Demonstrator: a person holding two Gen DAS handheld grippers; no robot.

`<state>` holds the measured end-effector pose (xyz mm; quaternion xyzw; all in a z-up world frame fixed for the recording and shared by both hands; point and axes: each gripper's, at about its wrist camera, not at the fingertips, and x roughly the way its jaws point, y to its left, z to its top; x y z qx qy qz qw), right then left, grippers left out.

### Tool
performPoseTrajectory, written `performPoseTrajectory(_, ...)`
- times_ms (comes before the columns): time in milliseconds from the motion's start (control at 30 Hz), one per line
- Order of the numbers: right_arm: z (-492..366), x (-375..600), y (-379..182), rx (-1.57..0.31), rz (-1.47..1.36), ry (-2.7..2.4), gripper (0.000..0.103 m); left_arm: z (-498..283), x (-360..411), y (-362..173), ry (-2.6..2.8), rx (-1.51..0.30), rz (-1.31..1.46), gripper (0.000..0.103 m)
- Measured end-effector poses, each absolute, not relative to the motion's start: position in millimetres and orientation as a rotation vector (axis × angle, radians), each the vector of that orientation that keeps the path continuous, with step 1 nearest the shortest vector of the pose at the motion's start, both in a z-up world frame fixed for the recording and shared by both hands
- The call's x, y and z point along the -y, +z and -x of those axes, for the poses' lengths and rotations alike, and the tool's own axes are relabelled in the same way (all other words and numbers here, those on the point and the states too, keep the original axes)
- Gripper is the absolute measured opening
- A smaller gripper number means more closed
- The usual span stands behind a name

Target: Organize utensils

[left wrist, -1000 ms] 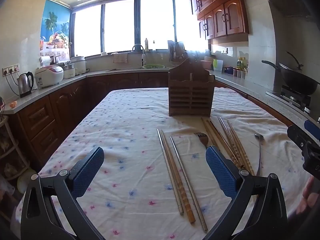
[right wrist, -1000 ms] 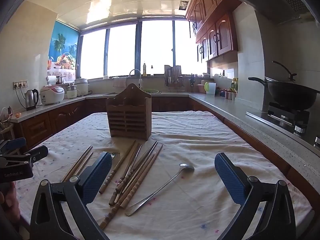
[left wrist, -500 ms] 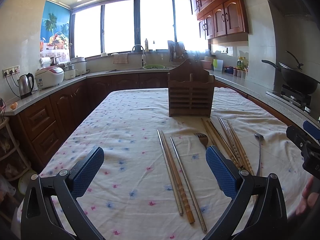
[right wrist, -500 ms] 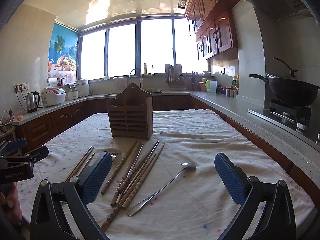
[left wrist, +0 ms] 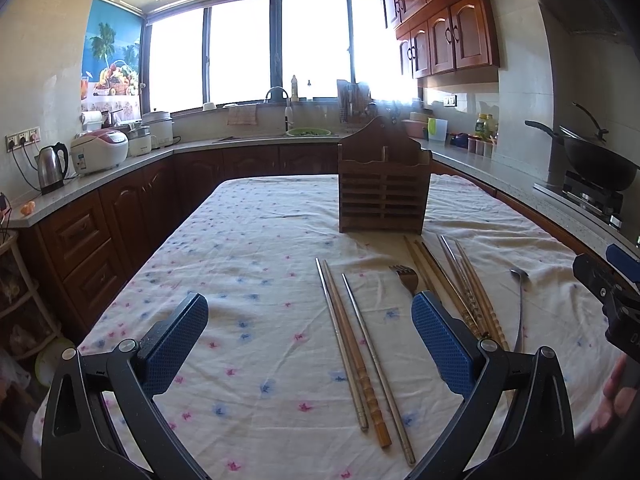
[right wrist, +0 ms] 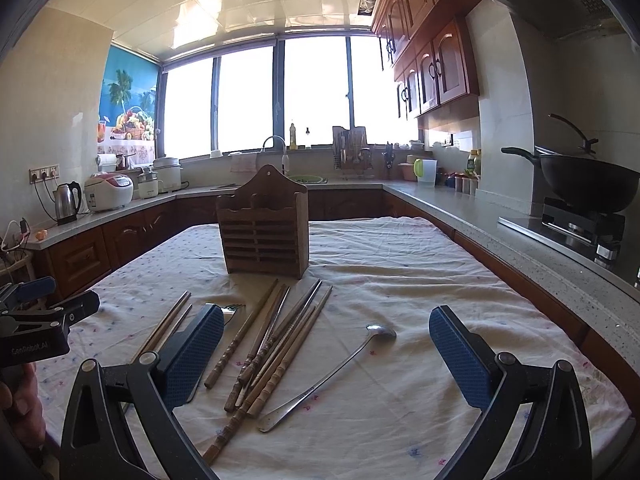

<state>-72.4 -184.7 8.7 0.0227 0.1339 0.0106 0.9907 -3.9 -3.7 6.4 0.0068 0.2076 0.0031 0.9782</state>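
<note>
— Chopsticks (left wrist: 352,344), where are they?
— Three lie on the flowery cloth (left wrist: 248,248) between the left gripper (left wrist: 308,338) pads. Its jaws are wide apart and hold nothing.
— And the right gripper (right wrist: 326,354)?
— Wide apart too, empty. A bunch of wooden chopsticks (right wrist: 272,340) and a long spoon (right wrist: 332,372) lie between its pads, and a fork (right wrist: 232,312) sits by the left pad.
— The holder?
— The wooden utensil rack (right wrist: 264,236) stands straight ahead, past them all
</note>
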Motion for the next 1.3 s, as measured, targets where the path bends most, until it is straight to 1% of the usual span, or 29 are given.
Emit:
performPoseTrajectory(833, 72.3, 184.1, 9.3, -0.276, -0.051, 0.022, 0.103, 1.5, -1.0, 1.5, -0.008, -0.434, 0.002, 0.103)
performPoseTrajectory(1100, 66.5, 185.1, 9.9, -0.305, -0.069, 0.047, 0.103, -12.6, -12.6, -2.8, -0.016, -0.512, 0.068, 0.103)
performPoseTrajectory(1300, 56.3, 188.9, 10.7, -0.364, -0.096, 0.067, 0.103, -26.2, -10.5, -2.0, -0.047, -0.568, 0.074, 0.103)
